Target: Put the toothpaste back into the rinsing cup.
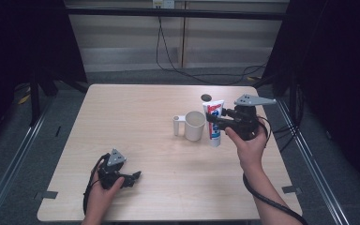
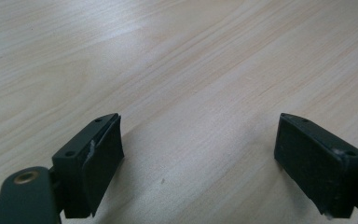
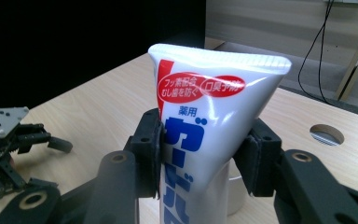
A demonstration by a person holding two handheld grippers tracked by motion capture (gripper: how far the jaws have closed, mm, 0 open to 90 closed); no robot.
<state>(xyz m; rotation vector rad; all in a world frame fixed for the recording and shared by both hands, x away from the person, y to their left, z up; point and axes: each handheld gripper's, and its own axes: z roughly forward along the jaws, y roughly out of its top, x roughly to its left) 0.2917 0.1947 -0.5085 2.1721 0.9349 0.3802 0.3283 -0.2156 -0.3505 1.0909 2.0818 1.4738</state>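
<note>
Table [image 1: 136, 117] runs off frame bottom in high view. Cup [image 1: 194, 125] sits right of centre w/ small white cylinder [image 1: 176, 125] at its left; in right gripper view it's mostly hidden behind the tube. Right gripper [image 1: 214, 120] clamps toothpaste tube [image 1: 214, 123] upright, cap down, just right of cup. Left gripper [image 1: 136, 176], lower left, jaws wide apart over bare wood.

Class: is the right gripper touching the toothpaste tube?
Touching. The right gripper view shows the right gripper with both jaws pressed against the toothpaste tube.
</note>
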